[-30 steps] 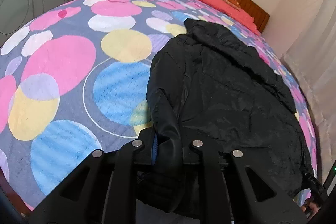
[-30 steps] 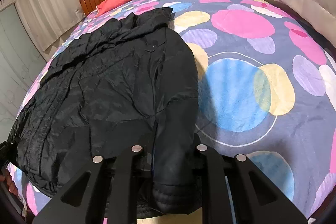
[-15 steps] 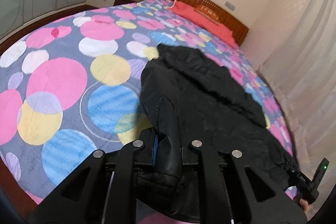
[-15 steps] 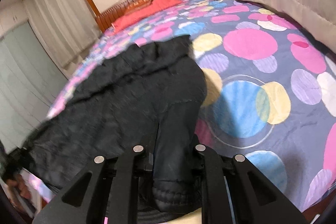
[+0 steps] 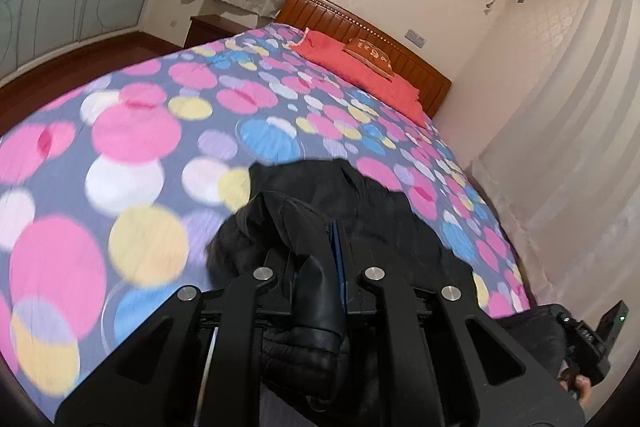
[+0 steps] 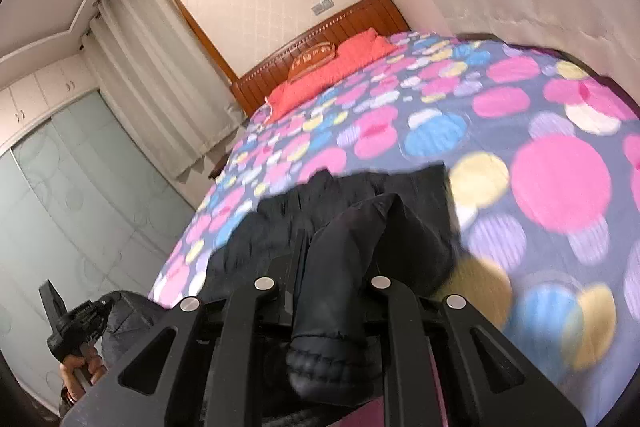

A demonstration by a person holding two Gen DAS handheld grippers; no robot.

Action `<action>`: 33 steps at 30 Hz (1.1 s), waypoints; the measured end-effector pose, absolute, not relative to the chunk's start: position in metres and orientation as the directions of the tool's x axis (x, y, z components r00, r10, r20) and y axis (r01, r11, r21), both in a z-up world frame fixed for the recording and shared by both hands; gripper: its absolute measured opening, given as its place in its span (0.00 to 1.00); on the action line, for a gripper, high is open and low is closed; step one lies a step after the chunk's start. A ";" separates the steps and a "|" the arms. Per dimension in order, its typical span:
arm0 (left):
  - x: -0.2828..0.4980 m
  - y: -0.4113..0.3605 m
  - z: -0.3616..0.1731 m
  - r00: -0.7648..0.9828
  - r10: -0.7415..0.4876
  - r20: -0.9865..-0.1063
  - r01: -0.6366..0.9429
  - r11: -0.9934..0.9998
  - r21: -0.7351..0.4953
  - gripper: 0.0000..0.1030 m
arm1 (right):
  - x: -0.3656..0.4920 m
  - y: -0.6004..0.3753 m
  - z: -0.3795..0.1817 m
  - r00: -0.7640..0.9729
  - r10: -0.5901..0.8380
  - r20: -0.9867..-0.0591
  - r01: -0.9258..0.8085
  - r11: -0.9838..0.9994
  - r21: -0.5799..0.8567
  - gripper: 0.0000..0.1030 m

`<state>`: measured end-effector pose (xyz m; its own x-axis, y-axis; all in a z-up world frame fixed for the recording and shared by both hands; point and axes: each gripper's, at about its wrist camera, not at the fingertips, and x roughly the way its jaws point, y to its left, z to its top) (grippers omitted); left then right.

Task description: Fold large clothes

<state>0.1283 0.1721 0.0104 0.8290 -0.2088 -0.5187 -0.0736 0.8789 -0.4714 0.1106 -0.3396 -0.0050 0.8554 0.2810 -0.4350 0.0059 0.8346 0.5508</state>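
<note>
1 black padded jacket bunched on near end of polka-dot bedspread | 2 grippers: left gripper and right gripper, each clamped on a jacket hem fold | 1 red pillow far | jacket's near edge hidden behind fingers, bedspread blurred

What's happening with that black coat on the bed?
A person is folding a black padded jacket on a bed with a polka-dot bedspread. They hold a two-finger gripper in each hand. The left gripper and the right gripper are each clamped on a part of the jacket at its near end, and that end is raised off the bedspread. The far part of the jacket lies bunched on the bed. Red pillows sit by the wooden headboard.
</note>
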 end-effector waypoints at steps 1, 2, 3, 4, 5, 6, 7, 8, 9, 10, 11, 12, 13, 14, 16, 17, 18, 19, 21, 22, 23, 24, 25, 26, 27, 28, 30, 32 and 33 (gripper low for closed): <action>0.142 0.172 0.013 0.829 -0.207 -0.520 -0.075 0.880 -0.470 0.12 | 0.128 -0.341 -0.002 0.859 0.279 -0.430 0.008 0.832 0.555 0.14; 0.164 0.171 0.015 0.829 -0.196 -0.524 -0.082 0.884 -0.461 0.12 | 0.139 -0.342 0.000 0.860 0.274 -0.430 0.012 0.832 0.554 0.14; 0.174 0.170 0.016 0.828 -0.190 -0.528 -0.088 0.886 -0.456 0.12 | 0.155 -0.343 0.002 0.861 0.267 -0.434 0.021 0.833 0.553 0.14; 0.195 0.169 0.017 0.827 -0.178 -0.534 -0.096 0.890 -0.446 0.12 | 0.165 -0.344 0.003 0.861 0.262 -0.436 0.026 0.833 0.553 0.14; 0.208 0.168 0.017 0.824 -0.173 -0.539 -0.101 0.892 -0.440 0.12 | 0.182 -0.347 0.003 0.860 0.256 -0.441 0.037 0.831 0.555 0.14; 0.223 0.168 0.017 0.821 -0.166 -0.546 -0.107 0.895 -0.434 0.12 | 0.201 -0.349 0.002 0.855 0.253 -0.452 0.048 0.829 0.557 0.14; 0.238 0.168 0.016 0.818 -0.159 -0.553 -0.115 0.896 -0.428 0.12 | 0.218 -0.351 0.000 0.851 0.253 -0.461 0.061 0.823 0.565 0.14; 0.257 0.166 0.013 0.811 -0.149 -0.565 -0.124 0.901 -0.416 0.12 | 0.229 -0.353 -0.004 0.846 0.253 -0.469 0.070 0.819 0.569 0.14; 0.274 0.165 0.008 0.804 -0.138 -0.578 -0.137 0.904 -0.406 0.12 | 0.247 -0.354 -0.008 0.838 0.252 -0.483 0.082 0.818 0.570 0.14; 0.290 0.164 0.002 0.795 -0.129 -0.593 -0.150 0.905 -0.398 0.12 | 0.258 -0.356 -0.012 0.832 0.250 -0.495 0.091 0.819 0.566 0.14; 0.301 0.163 -0.003 0.788 -0.123 -0.603 -0.159 0.906 -0.392 0.12 | 0.276 -0.358 -0.019 0.822 0.237 -0.517 0.114 0.822 0.558 0.14; 0.315 0.163 -0.009 0.781 -0.114 -0.614 -0.170 0.907 -0.384 0.12 | 0.288 -0.360 -0.026 0.813 0.229 -0.535 0.131 0.824 0.552 0.14; 0.326 0.162 -0.015 0.773 -0.104 -0.626 -0.182 0.909 -0.376 0.12 | 0.301 -0.361 -0.033 0.803 0.220 -0.554 0.148 0.827 0.542 0.14; 0.344 0.161 -0.026 0.760 -0.090 -0.643 -0.199 0.910 -0.363 0.12 | 0.315 -0.362 -0.041 0.791 0.207 -0.576 0.168 0.831 0.530 0.14; 0.362 0.161 -0.041 0.741 -0.072 -0.667 -0.220 0.913 -0.344 0.12 | 0.341 -0.365 -0.061 0.763 0.185 -0.619 0.206 0.839 0.504 0.14; 0.376 0.161 -0.053 0.725 -0.058 -0.687 -0.238 0.914 -0.328 0.12 | 0.349 -0.367 -0.069 0.752 0.178 -0.635 0.219 0.841 0.495 0.14; 0.383 0.160 -0.060 0.715 -0.050 -0.697 -0.246 0.916 -0.318 0.12 | 0.359 -0.369 -0.080 0.735 0.170 -0.656 0.237 0.842 0.484 0.14; 0.391 0.160 -0.068 0.703 -0.041 -0.710 -0.255 0.917 -0.306 0.12 | 0.368 -0.371 -0.091 0.720 0.167 -0.674 0.250 0.843 0.476 0.14; 0.404 0.160 -0.086 0.680 -0.028 -0.733 -0.269 0.920 -0.284 0.12 | 0.381 -0.370 -0.107 0.698 0.165 -0.696 0.263 0.846 0.464 0.14; 0.409 0.160 -0.095 0.672 -0.022 -0.741 -0.272 0.922 -0.274 0.12 | 0.385 -0.372 -0.114 0.690 0.166 -0.704 0.267 0.846 0.461 0.15; 0.412 0.160 -0.099 0.668 -0.020 -0.744 -0.273 0.923 -0.270 0.12 | 0.388 -0.372 -0.119 0.686 0.169 -0.708 0.270 0.845 0.462 0.17; 0.415 0.159 -0.102 0.664 -0.019 -0.748 -0.272 0.925 -0.265 0.12 | 0.389 -0.373 -0.123 0.683 0.175 -0.709 0.274 0.839 0.470 0.17; 0.416 0.158 -0.104 0.662 -0.018 -0.749 -0.271 0.926 -0.262 0.12 | 0.390 -0.374 -0.124 0.683 0.182 -0.707 0.276 0.832 0.480 0.19; 0.417 0.158 -0.106 0.661 -0.021 -0.750 -0.268 0.927 -0.262 0.14 | 0.390 -0.374 -0.125 0.683 0.188 -0.705 0.276 0.828 0.488 0.21; 0.418 0.157 -0.105 0.660 -0.030 -0.750 -0.262 0.927 -0.268 0.15 | 0.390 -0.375 -0.124 0.685 0.198 -0.701 0.273 0.822 0.499 0.22; 0.418 0.158 -0.103 0.663 -0.045 -0.747 -0.256 0.924 -0.283 0.18 | 0.388 -0.375 -0.121 0.688 0.208 -0.695 0.268 0.817 0.510 0.27; 0.418 0.160 -0.097 0.676 -0.079 -0.733 -0.239 0.917 -0.320 0.36 | 0.387 -0.377 -0.115 0.698 0.225 -0.680 0.254 0.809 0.530 0.33; 0.413 0.163 -0.085 0.702 -0.110 -0.703 -0.221 0.906 -0.362 0.54 | 0.386 -0.378 -0.107 0.711 0.238 -0.662 0.236 0.805 0.544 0.42; 0.413 0.163 -0.080 0.710 -0.115 -0.695 -0.217 0.903 -0.371 0.59 | 0.386 -0.377 -0.102 0.714 0.242 -0.657 0.229 0.806 0.545 0.43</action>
